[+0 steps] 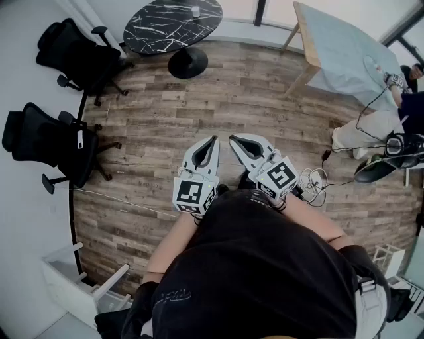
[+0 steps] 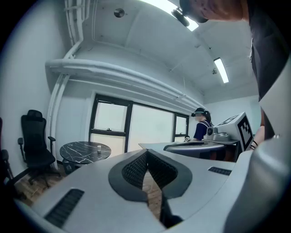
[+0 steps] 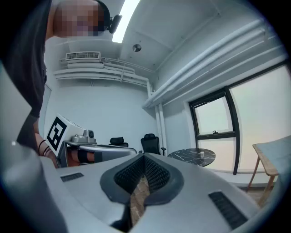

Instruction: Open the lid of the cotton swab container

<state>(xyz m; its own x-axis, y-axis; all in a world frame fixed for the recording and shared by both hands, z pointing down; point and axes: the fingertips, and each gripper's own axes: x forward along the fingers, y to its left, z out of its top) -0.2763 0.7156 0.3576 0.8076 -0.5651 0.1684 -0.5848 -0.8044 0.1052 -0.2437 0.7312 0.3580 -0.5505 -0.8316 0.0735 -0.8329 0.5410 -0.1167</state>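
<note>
A: Status on left gripper?
B: Clenched tight, pads together, nothing between. Held just in front of the torso, above the wood floor.
A: And right gripper?
B: Same: clamped closed, empty, pointing roughly level. Tips side by side with the left's, close but not touching.
A: Located the cotton swab container?
B: Yes. Small white cylinder, upright on the round black marble table, toward the edge nearest the window. Well apart from both grippers, with a stretch of floor between. Lid too small to judge, on or off.
A: Visible from the gripper views too?
B: Yes, as a tiny white dot on that tabletop, ahead of the left jaws on the left side, ahead of the right jaws on the right side.
A: Anything else around?
B: Two black office chairs by the left wall, near the round table. Wooden table with a pale top at upper right. Another person beside it, headset on, with cables on the floor nearby.
</note>
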